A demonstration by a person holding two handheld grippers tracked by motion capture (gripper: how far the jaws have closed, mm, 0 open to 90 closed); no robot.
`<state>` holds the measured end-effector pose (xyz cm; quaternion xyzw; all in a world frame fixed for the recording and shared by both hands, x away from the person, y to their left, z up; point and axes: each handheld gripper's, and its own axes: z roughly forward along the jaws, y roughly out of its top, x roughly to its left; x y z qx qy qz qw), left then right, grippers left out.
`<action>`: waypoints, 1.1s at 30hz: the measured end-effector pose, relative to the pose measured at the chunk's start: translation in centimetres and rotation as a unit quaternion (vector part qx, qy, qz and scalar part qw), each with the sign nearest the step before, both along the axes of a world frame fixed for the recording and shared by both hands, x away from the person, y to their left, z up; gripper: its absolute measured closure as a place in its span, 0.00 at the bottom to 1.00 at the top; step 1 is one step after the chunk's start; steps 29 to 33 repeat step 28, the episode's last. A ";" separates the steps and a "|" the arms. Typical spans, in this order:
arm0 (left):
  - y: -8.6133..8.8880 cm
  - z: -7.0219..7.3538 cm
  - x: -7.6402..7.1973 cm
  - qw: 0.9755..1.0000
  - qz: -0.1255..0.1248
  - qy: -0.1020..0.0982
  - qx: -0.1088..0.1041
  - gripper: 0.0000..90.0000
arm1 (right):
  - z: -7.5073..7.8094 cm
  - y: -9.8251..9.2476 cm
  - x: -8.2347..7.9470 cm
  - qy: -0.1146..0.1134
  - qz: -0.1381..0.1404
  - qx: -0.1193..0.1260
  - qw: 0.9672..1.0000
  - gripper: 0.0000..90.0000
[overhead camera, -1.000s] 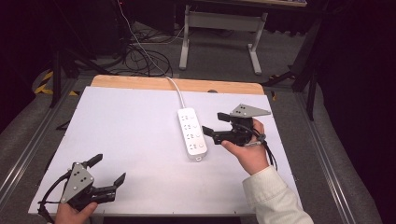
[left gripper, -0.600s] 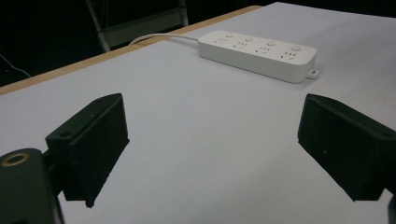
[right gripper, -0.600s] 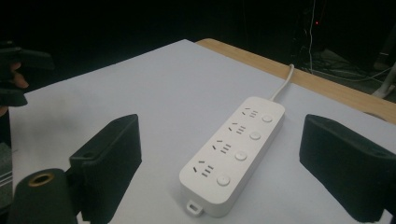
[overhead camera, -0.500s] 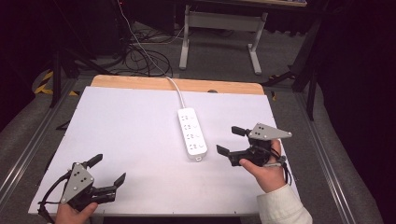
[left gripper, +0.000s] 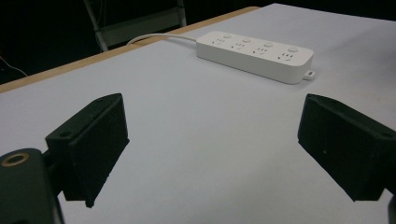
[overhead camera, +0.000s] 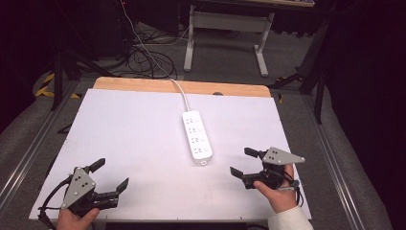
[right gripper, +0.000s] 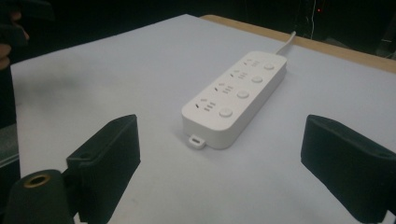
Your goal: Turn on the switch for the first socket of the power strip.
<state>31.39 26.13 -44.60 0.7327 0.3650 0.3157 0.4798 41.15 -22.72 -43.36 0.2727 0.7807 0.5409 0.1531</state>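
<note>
Power strip [overhead camera: 197, 135] is seen lying flat mid-counter [overhead camera: 119, 124], untouched by either tool. Left tongs [overhead camera: 109, 177] and right tongs [overhead camera: 244, 162] are held released, empty, well apart; any handling appears finished or unstarted.

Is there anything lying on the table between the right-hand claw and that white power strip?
Nothing. In the right gripper view, bare white table runs from the open right gripper to the power strip; the high view shows the same empty gap.
</note>
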 end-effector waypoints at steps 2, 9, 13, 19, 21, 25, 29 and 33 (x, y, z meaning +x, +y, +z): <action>0.0 0.0 0.0 1.000 0.001 -0.001 0.001 0.10 | -1.1 -0.1 -0.2 0.002 0.005 -0.003 1.000 0.14; 0.0 -0.1 0.0 1.000 0.001 -0.001 0.006 0.10 | -3.9 -1.1 -0.8 0.020 0.003 -0.003 1.000 0.14; -0.1 -0.1 0.0 1.000 0.001 -0.004 0.007 0.10 | -5.3 -1.6 -0.8 0.049 -0.006 -0.010 0.999 0.18; 0.0 -0.2 0.1 1.000 -0.002 -0.001 0.006 0.10 | -5.6 -1.7 -0.7 0.047 -0.002 -0.022 0.999 0.16; 0.1 -0.3 0.2 1.000 -0.003 0.003 -0.001 0.10 | -5.7 -1.8 -0.6 0.045 -0.001 -0.036 0.998 0.14; 0.3 -0.3 0.3 1.000 -0.004 0.005 -0.006 0.10 | -5.6 -1.9 -0.7 0.029 0.001 -0.032 0.999 0.13; 0.3 -0.4 0.3 1.000 -0.004 0.000 -0.001 0.10 | -5.5 -2.0 -0.7 0.019 0.003 -0.047 0.999 0.12; 0.3 -0.4 0.3 1.000 -0.004 0.000 -0.001 0.10 | -5.5 -2.0 -0.7 0.019 0.003 -0.047 0.999 0.12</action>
